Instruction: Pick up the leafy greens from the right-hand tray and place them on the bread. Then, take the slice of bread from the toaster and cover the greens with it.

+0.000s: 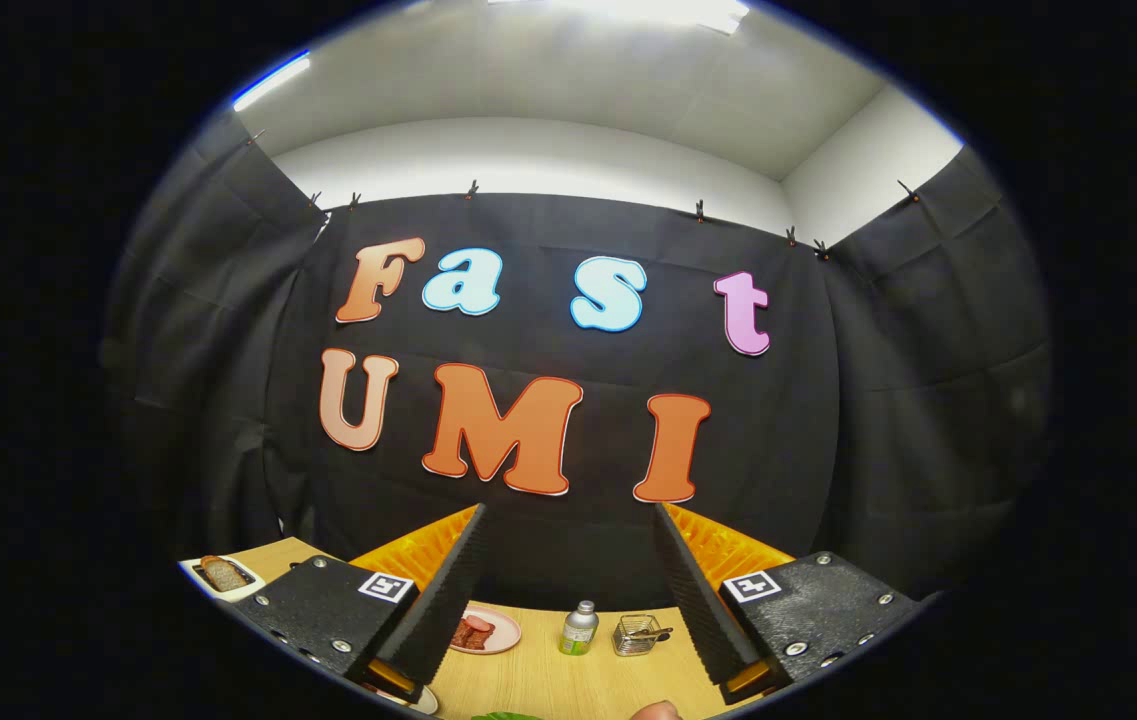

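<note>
My gripper (569, 512) is open, its fingers spread wide with nothing between them, held above the wooden table (548, 680) and pointing at the booth's back wall. A slice of brown bread (221, 573) sits in a white toaster (196, 572) at the table's far left, beyond the left finger. A sliver of green leaf (506, 716) shows on the table below and between the fingers, mostly cut off. Beside the left finger's base is the edge of a white plate (420, 701); what lies on it is hidden.
Between the fingers, farther along the table, stand a pink plate (503, 640) with reddish meat slices (473, 631), a small metal bottle (579, 628) and a little wire basket (638, 635). A rounded tan thing (656, 711) shows under the right finger, too cut off to name.
</note>
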